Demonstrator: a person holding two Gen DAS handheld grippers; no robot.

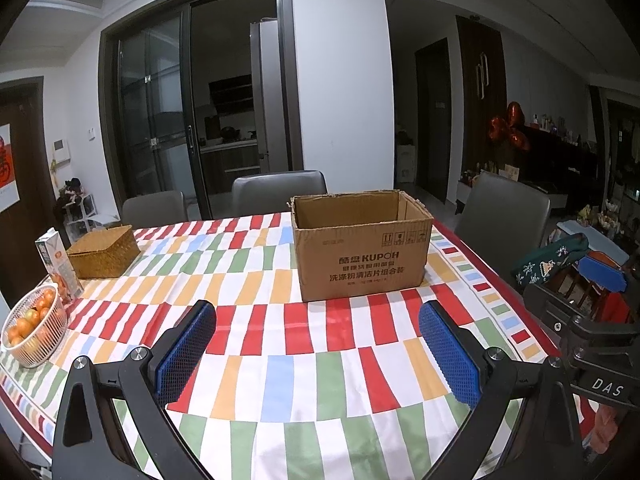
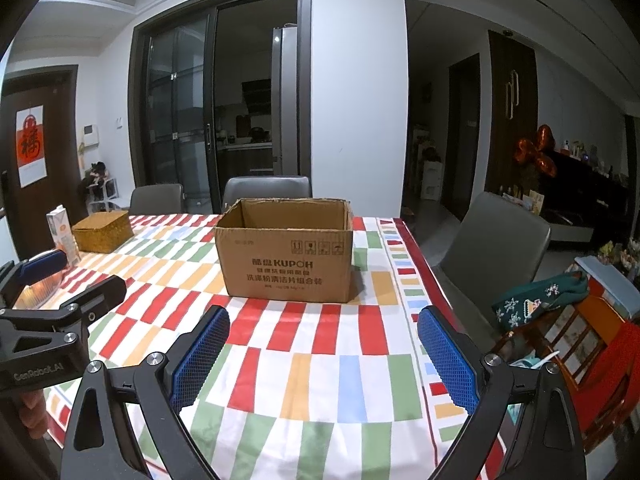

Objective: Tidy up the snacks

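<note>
An open brown cardboard box (image 1: pixel 362 252) printed KUPOH stands upright on the checked tablecloth (image 1: pixel 280 360); it also shows in the right wrist view (image 2: pixel 286 256). Its inside looks empty as far as I can see. My left gripper (image 1: pixel 318 344) is open and empty, held above the table in front of the box. My right gripper (image 2: pixel 324 350) is open and empty, also in front of the box, near the table's right edge. The right gripper shows at the right edge of the left wrist view (image 1: pixel 592 300). No snack packets are in view on the table.
A woven lidded basket (image 1: pixel 104 250), a juice carton (image 1: pixel 58 266) and a white bowl of oranges (image 1: pixel 34 328) stand at the left. Grey chairs (image 1: pixel 280 190) line the far side and right side (image 2: pixel 496 248). A wooden chair with cloths (image 2: pixel 568 320) stands at the right.
</note>
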